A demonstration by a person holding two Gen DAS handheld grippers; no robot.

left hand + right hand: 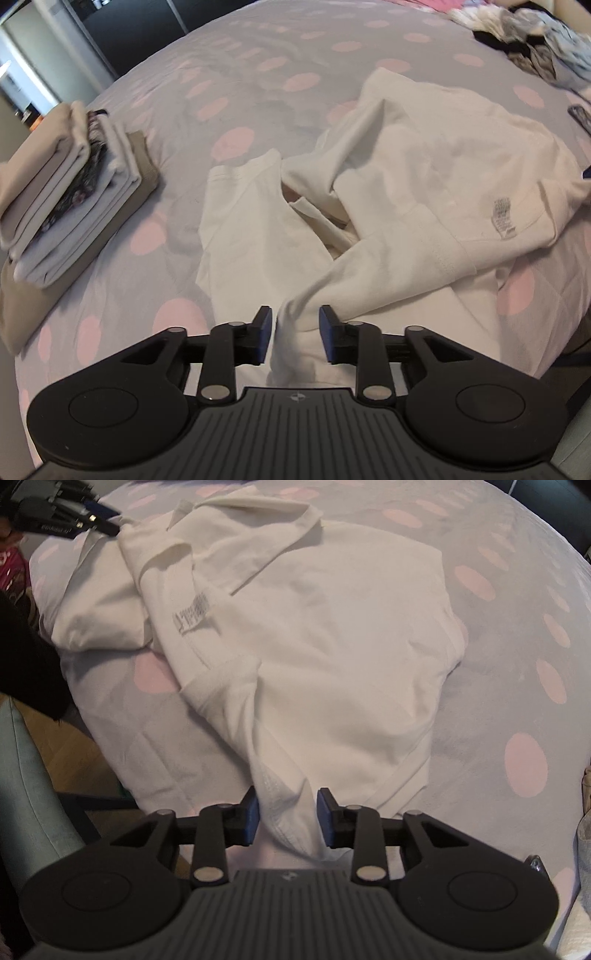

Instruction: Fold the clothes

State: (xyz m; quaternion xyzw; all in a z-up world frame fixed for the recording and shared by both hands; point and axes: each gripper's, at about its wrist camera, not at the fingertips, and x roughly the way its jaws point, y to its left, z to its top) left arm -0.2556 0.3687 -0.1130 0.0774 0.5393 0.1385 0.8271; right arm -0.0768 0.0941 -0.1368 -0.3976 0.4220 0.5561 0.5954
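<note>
**Both grippers at the white T-shirt, cloth between the pads: spread it before folding**

White T-shirt [424,177] lies crumpled on the polka-dot bedspread [177,92], inside out by the look of it: care label [502,216] and seam stitching show. One sleeve [243,192] splays toward the stack of folded clothes [70,192], which sits well apart at the bed's left edge. A heap of unsorted clothes [535,40] lies at the far corner.

Left gripper [295,334]: jaws parted, a bunched ridge of shirt fabric running up between the blue pads [264,332]; the pads do not visibly press it. Right gripper [286,818]: same posture, jaws apart, with a hemmed edge [280,797] of the shirt standing in the gap, cloth touching or nearly touching the right pad.

Judgement: step in hand is taking hold of two points to lay the shirt flat.

- Close on a single hem layer, not a bunch; a thick wad will slip or drag hidden folds.
- Lift only slightly, then draw the grippers apart so the twisted middle unrolls.
- Keep the sleeve clear of the stack while spreading.
- Risk: gripping two layers at once leaves the shirt twisted.
</note>
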